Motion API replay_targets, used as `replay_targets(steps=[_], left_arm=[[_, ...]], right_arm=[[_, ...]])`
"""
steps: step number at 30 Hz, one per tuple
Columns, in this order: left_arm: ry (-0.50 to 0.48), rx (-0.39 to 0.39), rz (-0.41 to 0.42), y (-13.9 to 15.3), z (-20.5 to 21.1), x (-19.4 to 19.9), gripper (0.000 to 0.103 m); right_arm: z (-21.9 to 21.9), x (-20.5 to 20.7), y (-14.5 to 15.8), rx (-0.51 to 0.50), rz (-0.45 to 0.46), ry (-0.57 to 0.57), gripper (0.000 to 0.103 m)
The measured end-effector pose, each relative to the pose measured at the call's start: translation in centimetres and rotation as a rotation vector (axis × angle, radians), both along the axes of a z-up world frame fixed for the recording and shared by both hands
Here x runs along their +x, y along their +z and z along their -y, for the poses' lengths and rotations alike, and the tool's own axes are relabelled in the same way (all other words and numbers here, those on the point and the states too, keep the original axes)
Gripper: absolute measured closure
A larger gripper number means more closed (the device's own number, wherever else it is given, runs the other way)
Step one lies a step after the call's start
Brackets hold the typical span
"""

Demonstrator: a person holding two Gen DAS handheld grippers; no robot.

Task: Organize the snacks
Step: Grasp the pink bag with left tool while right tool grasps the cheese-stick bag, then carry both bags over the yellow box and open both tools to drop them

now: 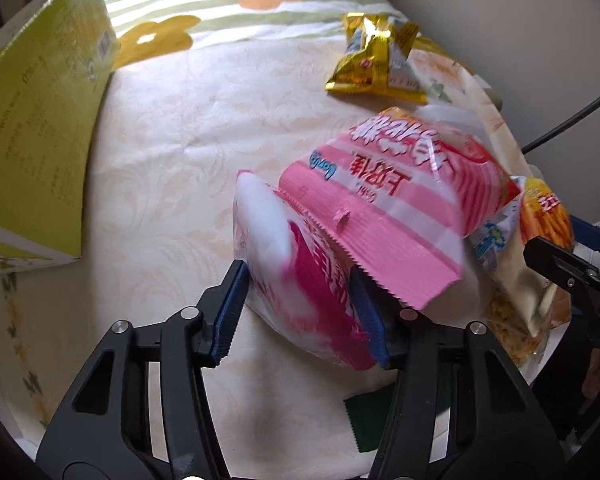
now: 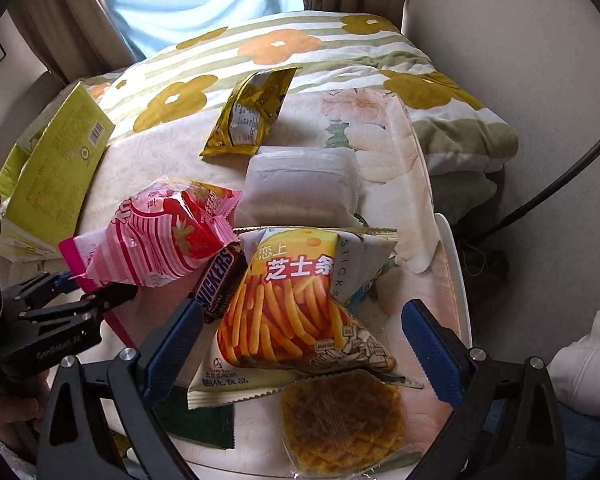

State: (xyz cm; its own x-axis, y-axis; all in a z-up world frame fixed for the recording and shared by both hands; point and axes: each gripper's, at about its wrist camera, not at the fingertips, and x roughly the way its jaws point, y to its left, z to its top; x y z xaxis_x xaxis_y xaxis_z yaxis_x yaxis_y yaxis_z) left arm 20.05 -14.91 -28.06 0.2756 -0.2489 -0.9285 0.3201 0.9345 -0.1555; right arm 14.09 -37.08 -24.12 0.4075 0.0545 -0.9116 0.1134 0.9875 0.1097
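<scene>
A pink striped strawberry snack bag (image 1: pixel 380 200) lies on the cream cloth, and my left gripper (image 1: pixel 298 272) is shut on its near end, both blue pads against the wrapper. In the right wrist view the same pink bag (image 2: pixel 160 240) sticks out of the left gripper (image 2: pixel 96 296). My right gripper (image 2: pixel 304 304) stands open, pointing down over a yellow cheese-sticks bag (image 2: pixel 284 312) that lies between its blue fingers (image 2: pixel 176 336) untouched. A Snickers bar (image 2: pixel 220 280) lies partly under both bags.
A yellow-green carton (image 1: pixel 36 140) stands at the left. A gold snack bag (image 2: pixel 252 112) and a white pack (image 2: pixel 300 184) lie further back. A clear packet of fried noodles (image 2: pixel 344 420) and a dark green packet (image 2: pixel 204 420) lie near me. A flowered blanket (image 2: pixel 276 48) covers the far end.
</scene>
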Motion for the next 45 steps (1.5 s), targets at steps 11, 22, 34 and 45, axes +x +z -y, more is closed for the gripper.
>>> replay_targets(steps=[11, 22, 34, 45], left_arm=[[0.031, 0.002, 0.001, 0.5, -1.6, 0.5, 0.067], [0.055, 0.016, 0.016, 1.3, -2.9, -0.5, 0.069], [0.099, -0.007, 0.071, 4.1, -3.9, -2.6, 0.072], [0.144, -0.078, 0.234, 11.2, -4.9, -5.1, 0.072]], right_arm=[[-0.4, 1.0, -0.8, -0.027, -0.010, 0.001, 0.004], [-0.8, 1.6, -2.5, -0.044, -0.054, 0.027, 0.029], [-0.1, 0.3, -1.9, -0.025, -0.041, 0.006, 0.048], [0.9, -1.0, 3.3, -0.033, 0.085, 0.022, 0.048]])
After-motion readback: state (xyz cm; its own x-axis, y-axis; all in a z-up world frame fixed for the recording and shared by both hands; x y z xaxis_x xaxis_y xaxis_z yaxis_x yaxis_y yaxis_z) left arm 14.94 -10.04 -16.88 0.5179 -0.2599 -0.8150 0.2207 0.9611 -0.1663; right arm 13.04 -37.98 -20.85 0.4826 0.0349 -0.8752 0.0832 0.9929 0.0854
